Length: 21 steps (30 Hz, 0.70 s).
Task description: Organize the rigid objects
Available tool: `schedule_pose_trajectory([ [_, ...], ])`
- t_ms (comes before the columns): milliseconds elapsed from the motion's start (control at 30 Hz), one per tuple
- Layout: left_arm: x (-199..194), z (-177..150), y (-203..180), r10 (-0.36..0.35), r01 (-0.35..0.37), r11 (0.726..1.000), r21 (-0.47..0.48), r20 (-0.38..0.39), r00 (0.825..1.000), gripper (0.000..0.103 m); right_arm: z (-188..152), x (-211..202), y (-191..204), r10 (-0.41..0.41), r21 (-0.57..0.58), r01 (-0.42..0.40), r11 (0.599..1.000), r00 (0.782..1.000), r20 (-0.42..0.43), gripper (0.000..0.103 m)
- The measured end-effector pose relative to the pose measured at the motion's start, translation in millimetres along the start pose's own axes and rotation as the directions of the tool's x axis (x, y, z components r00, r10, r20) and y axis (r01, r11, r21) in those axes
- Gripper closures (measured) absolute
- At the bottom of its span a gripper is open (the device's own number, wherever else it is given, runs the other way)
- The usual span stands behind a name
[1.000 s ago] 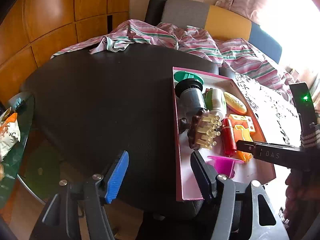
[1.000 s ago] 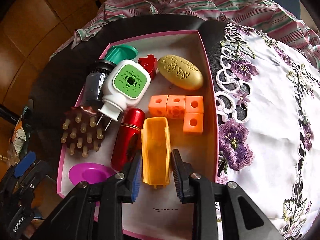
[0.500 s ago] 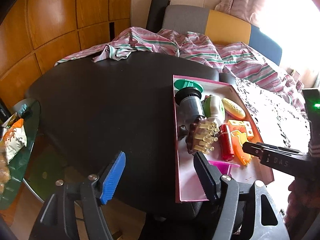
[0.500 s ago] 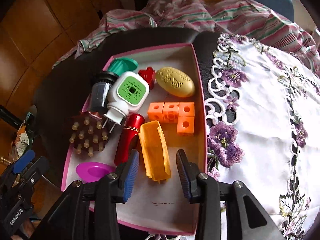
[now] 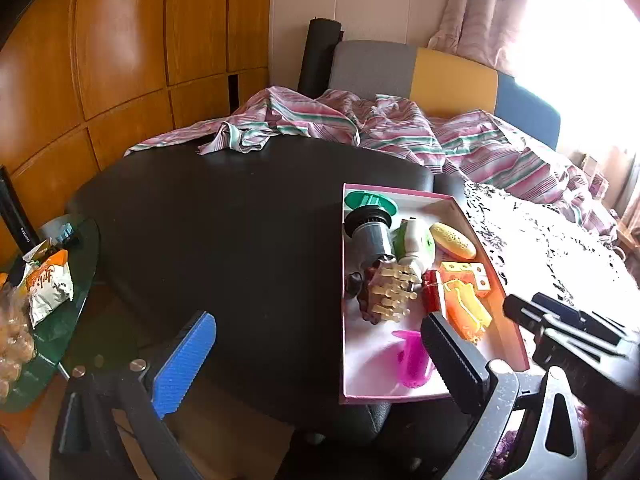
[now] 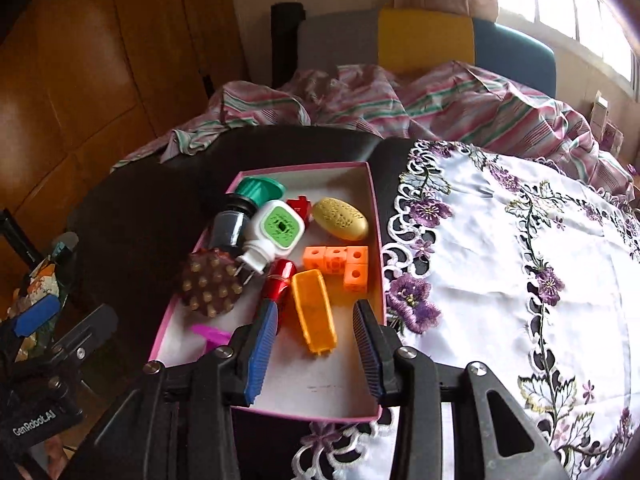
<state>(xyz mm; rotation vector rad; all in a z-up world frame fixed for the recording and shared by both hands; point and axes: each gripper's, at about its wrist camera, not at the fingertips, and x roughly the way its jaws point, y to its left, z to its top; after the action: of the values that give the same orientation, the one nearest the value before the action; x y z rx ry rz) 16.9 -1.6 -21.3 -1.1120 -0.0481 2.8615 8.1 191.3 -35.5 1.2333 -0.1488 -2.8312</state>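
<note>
A pink-rimmed box (image 6: 378,240) (image 5: 343,300) on the black table holds several objects: an orange tray piece (image 6: 314,314) (image 5: 466,312), orange cubes (image 6: 346,264), a red cylinder (image 6: 278,280), a yellow oval (image 6: 340,218), a green-faced white plug (image 6: 278,228), a brown studded brush (image 6: 210,282) (image 5: 386,292), a grey cylinder (image 6: 230,222), a green lid (image 6: 260,188) and a magenta piece (image 5: 412,358). My right gripper (image 6: 314,350) is open and empty above the box's near end, just behind the orange tray piece. My left gripper (image 5: 320,354) is open and empty at the table's front edge, left of the box.
A white embroidered cloth (image 6: 520,280) lies right of the box. Striped bedding (image 5: 360,128) is heaped at the table's far edge, before a chair (image 5: 420,72). A glass side table (image 5: 48,288) with snack packets stands at the left. Wooden panels (image 5: 120,40) line the wall.
My right gripper opened off the orange tray piece, leaving it lying in the box, and drew back and up. My left gripper drew back a little.
</note>
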Motion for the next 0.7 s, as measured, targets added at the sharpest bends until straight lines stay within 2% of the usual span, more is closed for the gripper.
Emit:
schedule_pose_trajectory([
  [300, -14.3, -4.2, -2.5, 0.051, -0.051, 0.999, -0.012, 0.028, 0.998, 0.0, -5.0, -7.2, 3.5, -0.027, -0.008, 0.028, 1.0, 0.999, 0.021, 0.064],
  [700, -26.1, -3.7, 3.7, 0.062, -0.06, 0.997, -0.041, 0.059, 0.996, 0.0, -1.8, -21.3, 9.2, -0.032, -0.035, 0.035, 0.999, 0.997, 0.075, 0.064],
])
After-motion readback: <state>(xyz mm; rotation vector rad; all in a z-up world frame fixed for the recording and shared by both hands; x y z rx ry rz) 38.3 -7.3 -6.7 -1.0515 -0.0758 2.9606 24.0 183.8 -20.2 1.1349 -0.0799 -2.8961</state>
